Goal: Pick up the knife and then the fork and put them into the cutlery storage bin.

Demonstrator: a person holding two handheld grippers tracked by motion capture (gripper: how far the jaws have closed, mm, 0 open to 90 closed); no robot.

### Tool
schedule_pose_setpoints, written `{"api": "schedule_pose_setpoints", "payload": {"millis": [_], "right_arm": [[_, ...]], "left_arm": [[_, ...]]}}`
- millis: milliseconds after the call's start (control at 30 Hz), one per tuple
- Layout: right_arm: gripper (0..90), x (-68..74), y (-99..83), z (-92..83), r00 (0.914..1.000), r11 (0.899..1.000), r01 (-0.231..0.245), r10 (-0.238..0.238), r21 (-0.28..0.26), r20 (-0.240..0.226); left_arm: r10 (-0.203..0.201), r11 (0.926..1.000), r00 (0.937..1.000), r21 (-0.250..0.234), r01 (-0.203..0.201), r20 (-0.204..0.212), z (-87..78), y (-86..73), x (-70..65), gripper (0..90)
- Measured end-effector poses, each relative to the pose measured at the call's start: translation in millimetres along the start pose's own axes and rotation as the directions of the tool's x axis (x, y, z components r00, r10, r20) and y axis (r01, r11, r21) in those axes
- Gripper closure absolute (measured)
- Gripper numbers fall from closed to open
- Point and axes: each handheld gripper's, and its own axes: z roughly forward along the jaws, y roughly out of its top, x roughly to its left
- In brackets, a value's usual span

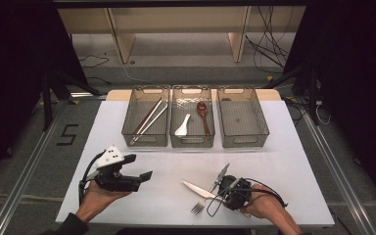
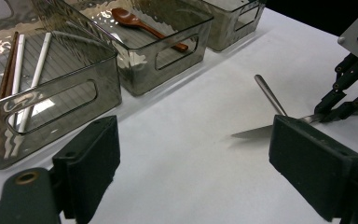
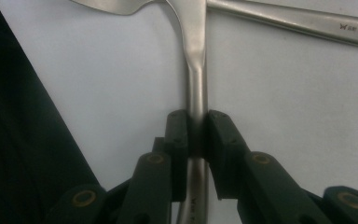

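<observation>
Jaws of the right gripper [image 3: 197,135] are squeezed tight on the thin handle of a silver knife [image 3: 196,88] — the two black pads press on it from both sides. From the high view, the right gripper [image 1: 223,187] sits low on the white table [image 1: 284,156], near the front edge, and the knife [image 1: 198,190] points left with its blade just off the table top. A fork [image 1: 210,196] lies across under the knife, touching it, with its prongs toward the person. The left gripper [image 1: 139,169] is held up on the other side, well apart from the knife, and its jaws stand wide apart with nothing between them. Behind, three see-through bins sit in a row — the left bin [image 1: 146,116] has chopsticks [image 1: 149,121], the middle bin [image 1: 192,117] has a white spoon [image 1: 182,126] and a brown spoon [image 1: 203,115].
</observation>
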Motion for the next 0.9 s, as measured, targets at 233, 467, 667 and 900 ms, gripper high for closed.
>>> {"api": "schedule_pose_setpoints", "payload": {"millis": [233, 467, 667, 900], "right_arm": [[79.5, 0.0, 0.9, -0.5, 1.0, 1.0, -0.001, 0.001, 0.008, -0.002], [78.5, -0.5, 1.9, -0.3, 0.9999, 1.0, -0.016, 0.016, 0.009, -0.006], [75.4, -1.9, 3.4, -0.3, 0.9998, 1.0, -0.014, 0.014, 0.008, -0.011], [75.2, -1.6, 13.6, 0.6, 0.9999, 1.0, -0.007, 0.007, 0.006, -0.01]], "left_arm": [[-0.006, 1.0, 1.0, 0.0, 0.006, 0.0, -0.1, -0.2, 0.6, 15.9], [-0.002, 1.0, 1.0, 0.001, 0.002, 0.0, 0.1, -0.1, 0.3, 15.9], [-0.004, 1.0, 1.0, 0.002, 0.004, 0.0, 0.2, -0.2, 0.4, 15.9], [-0.007, 1.0, 1.0, 0.001, 0.007, -0.002, -0.1, -0.2, 0.8, 15.9]]}}
